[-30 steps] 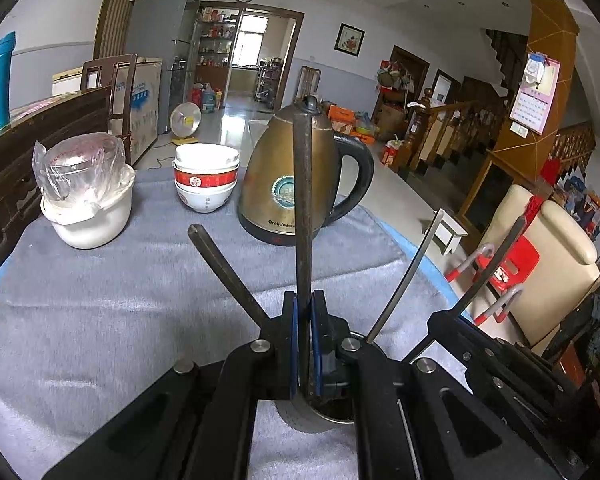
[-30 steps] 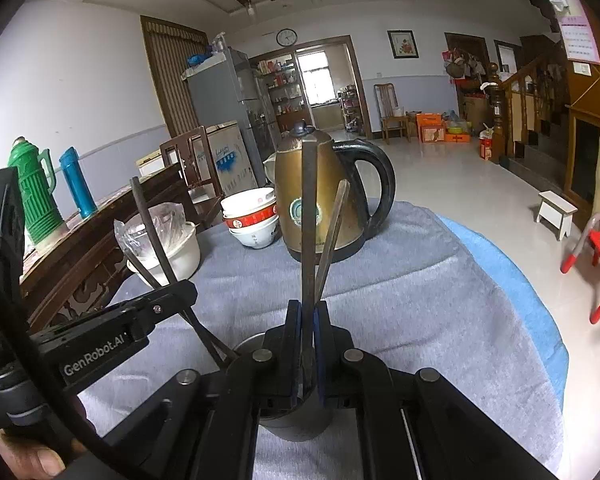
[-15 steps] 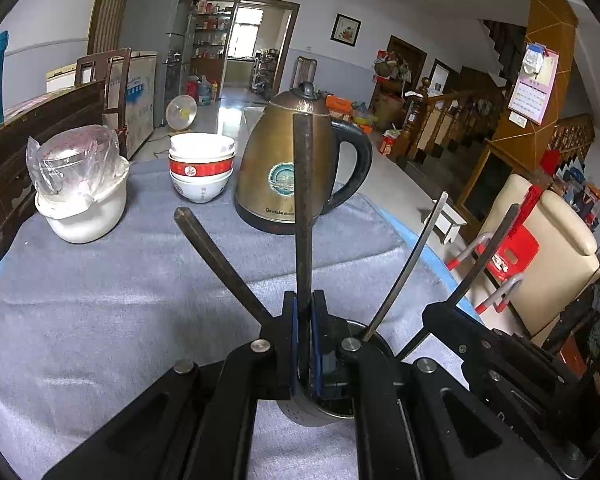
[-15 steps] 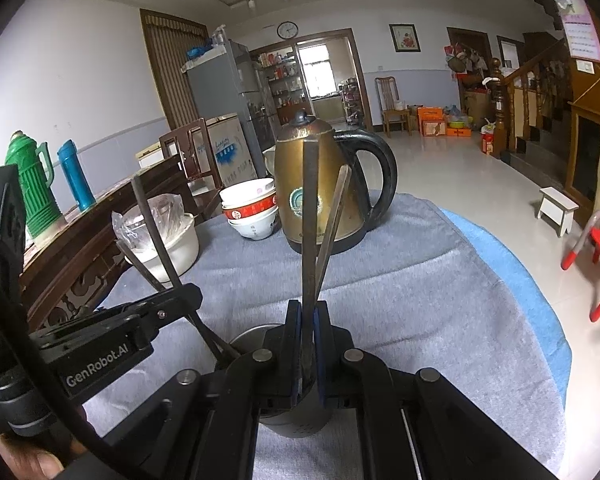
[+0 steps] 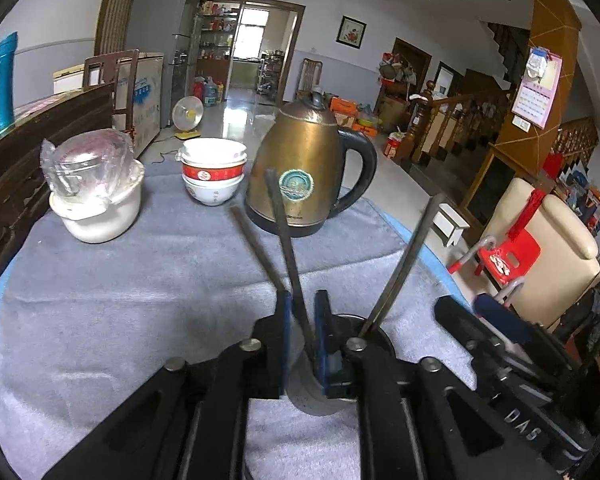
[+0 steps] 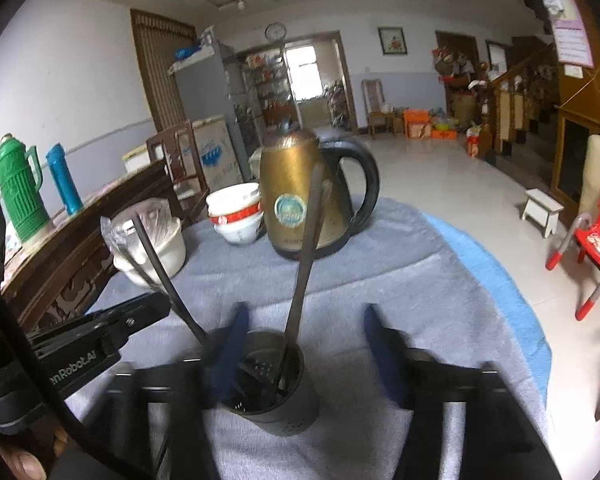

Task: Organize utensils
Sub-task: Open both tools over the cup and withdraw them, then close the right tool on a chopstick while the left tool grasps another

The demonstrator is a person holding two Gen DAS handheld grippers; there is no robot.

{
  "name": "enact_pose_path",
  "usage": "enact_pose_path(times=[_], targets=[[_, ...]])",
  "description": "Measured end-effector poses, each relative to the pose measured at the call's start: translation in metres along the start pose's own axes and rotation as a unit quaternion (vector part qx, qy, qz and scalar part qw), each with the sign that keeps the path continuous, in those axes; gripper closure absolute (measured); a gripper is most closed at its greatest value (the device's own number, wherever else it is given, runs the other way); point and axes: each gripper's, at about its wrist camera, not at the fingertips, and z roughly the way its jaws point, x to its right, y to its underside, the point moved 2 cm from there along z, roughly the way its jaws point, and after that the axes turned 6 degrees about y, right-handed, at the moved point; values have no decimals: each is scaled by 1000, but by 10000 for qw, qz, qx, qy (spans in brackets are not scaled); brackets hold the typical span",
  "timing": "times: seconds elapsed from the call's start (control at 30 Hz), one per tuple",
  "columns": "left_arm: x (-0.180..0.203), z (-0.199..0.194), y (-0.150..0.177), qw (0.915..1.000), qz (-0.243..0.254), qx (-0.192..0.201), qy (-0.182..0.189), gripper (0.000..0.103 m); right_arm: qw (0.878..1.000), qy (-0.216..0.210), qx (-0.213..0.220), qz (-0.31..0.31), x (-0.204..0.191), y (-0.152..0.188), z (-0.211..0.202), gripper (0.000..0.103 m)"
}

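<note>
A grey metal utensil holder (image 6: 284, 412) stands on the grey cloth with several dark long-handled utensils leaning in it. In the left wrist view the holder (image 5: 312, 398) sits just under my left gripper (image 5: 302, 320). Its jaws are opening, and a dark handle (image 5: 286, 240) leans loose between the blue pads. My right gripper (image 6: 305, 320) is opening wide, its fingers (image 6: 230, 348) on either side of the holder. A utensil handle (image 6: 306, 248) stands free between them, touching neither pad. Another handle (image 6: 156, 256) leans left.
Behind the holder stand a brass kettle (image 5: 308, 172), stacked red-and-white bowls (image 5: 214, 176) and a white pot under a plastic bag (image 5: 96, 200). The cloth-covered table (image 5: 140, 300) drops off at the right. A wooden bench (image 6: 60, 256) with thermoses (image 6: 18, 192) runs along the left.
Both grippers have parted their jaws, the right one much wider. The handles they pinched upright now lean loose in the holder.
</note>
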Motion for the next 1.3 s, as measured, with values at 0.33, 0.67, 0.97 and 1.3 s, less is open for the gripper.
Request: enact_pose_path(times=[0.33,0.67,0.97,1.3], targets=[[-34,-60,11,9986,-100,455,-244,51,9994,46,310,137,6,5,-47,36],[-91,-64,62,9948,-349,-67,-953,48,9988,-123,-373,297,2,70,-50,36],[-116,-61,99,9908,-501,-421,-1188,48,9955,-252,-902,172,-15,114,-42,36],[-130,-59,122,9875,-606,-705,-1271,48,9925,-346,-1176,21,-27,124,-36,36]])
